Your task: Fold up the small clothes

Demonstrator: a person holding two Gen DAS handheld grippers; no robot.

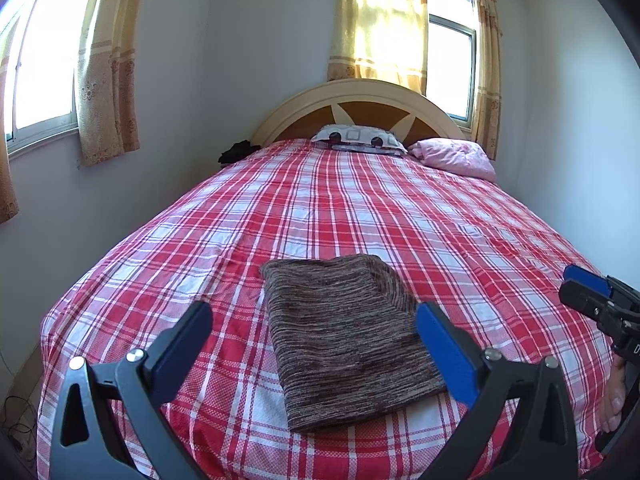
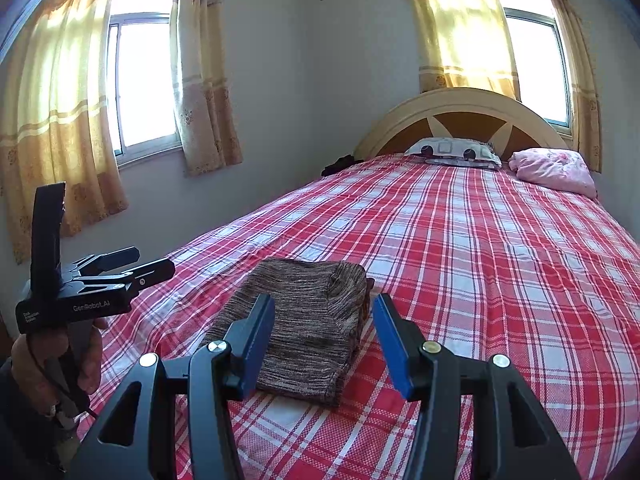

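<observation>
- Brown knit garment (image 1: 344,336) lay folded flat near the foot edge of the plaid bed (image 1: 400,200), about mid-width
- Left gripper (image 1: 314,338) gaped wide and empty, hovering over it; right gripper (image 2: 324,336) was also parted, holding nothing
- Judged soft, light, limp; best pinched at a folded edge or corner, through all layers
- Right wrist view showed stacked layers at the garment's right edge (image 2: 352,344); left view showed only its top face

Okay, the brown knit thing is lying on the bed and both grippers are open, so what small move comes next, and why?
Probably nothing more than backing both grippers away. The brown garment already lies folded on the bedspread, and the left gripper and right gripper have open, empty jaws above it.
</observation>
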